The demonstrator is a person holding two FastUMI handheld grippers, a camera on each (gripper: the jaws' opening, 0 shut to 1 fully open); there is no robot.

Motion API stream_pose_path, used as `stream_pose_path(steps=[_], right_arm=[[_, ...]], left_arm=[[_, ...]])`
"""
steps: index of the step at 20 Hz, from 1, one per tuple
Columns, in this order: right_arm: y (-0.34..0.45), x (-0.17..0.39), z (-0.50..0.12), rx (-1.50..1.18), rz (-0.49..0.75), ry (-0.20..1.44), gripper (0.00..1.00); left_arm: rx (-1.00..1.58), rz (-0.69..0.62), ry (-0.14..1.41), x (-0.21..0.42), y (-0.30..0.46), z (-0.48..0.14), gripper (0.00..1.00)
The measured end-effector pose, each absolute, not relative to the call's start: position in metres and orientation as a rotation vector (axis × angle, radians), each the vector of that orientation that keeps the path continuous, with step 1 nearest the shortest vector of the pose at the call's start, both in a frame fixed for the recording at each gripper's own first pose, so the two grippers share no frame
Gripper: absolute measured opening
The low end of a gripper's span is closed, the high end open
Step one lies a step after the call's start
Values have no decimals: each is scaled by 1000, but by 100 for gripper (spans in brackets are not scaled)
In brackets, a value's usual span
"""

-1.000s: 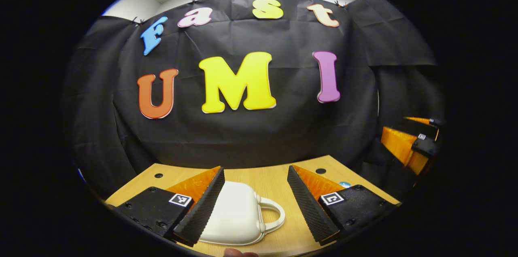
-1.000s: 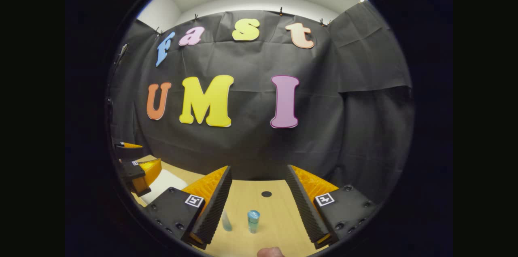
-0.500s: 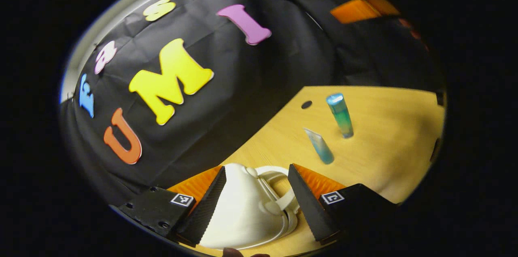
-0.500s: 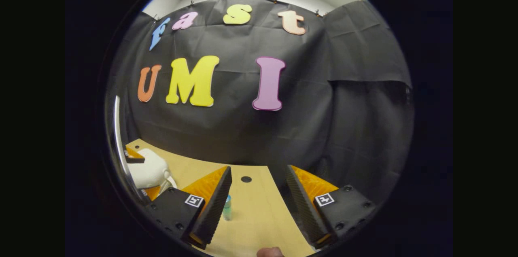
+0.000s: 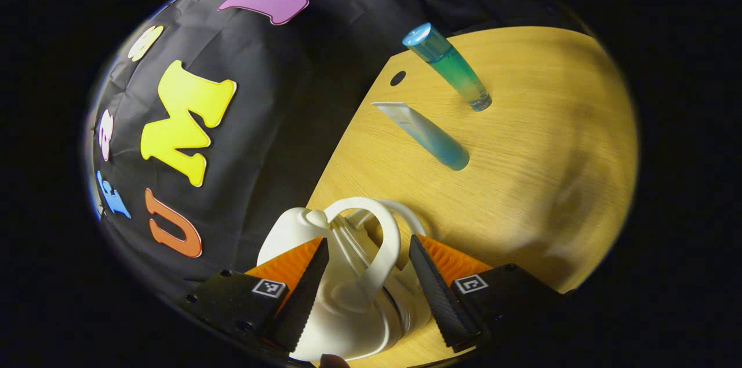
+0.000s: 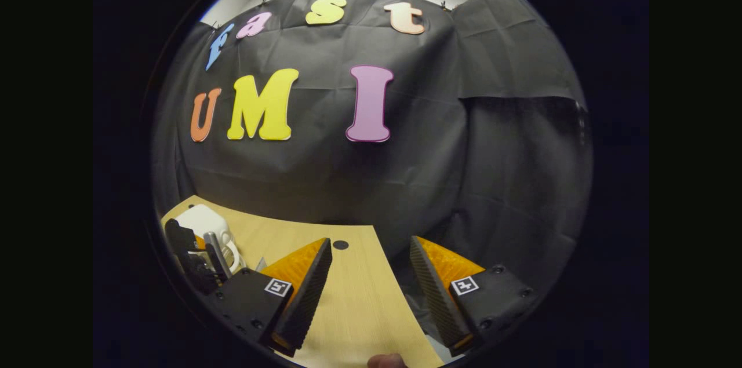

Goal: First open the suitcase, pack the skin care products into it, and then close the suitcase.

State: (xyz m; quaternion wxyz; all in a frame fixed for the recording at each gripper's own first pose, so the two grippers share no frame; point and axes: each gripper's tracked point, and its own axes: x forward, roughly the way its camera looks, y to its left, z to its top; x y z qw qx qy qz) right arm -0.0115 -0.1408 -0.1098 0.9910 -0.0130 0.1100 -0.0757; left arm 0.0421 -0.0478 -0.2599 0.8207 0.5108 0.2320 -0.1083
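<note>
Suitcase [image 5: 348, 321] underside behind jaws

suitcase [image 5: 342, 298] on table [image 5: 522, 182], tube [image 5: 426, 135] beside bottle [image 5: 449, 66] beyond

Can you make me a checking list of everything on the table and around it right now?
Surface: wooden table, with a small round hole near the wall.
Job's things: white suitcase, closed as far as shows; bottle and tube stand apart on the table.
Clutter: nothing seen.
Grippers: left hand-held gripper open, fingers either side of the suitcase handle; right hand-held gripper open over bare table.
Cables: nothing seen.
Surroundings: black cloth wall.
</note>
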Motion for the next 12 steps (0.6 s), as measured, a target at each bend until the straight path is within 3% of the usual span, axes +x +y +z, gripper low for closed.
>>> stream_pose_path(steps=[3, 8, 9, 12], right_arm=[[-145, -18, -110, -31, -151, 216, 81], [-163, -31, -108, -11, -201, 211, 80], [-165, -34, -108, -5, -213, 211, 81], [-169, -41, -106, 2, -242, 207, 81]], left_arm=[[1142, -224, 517, 51, -51, -270, 75], [1154, -198, 601, 51, -43, -280, 34], [1149, -202, 600, 50, -45, -278, 32], [1131, -245, 606, 48, -51, -264, 13]])
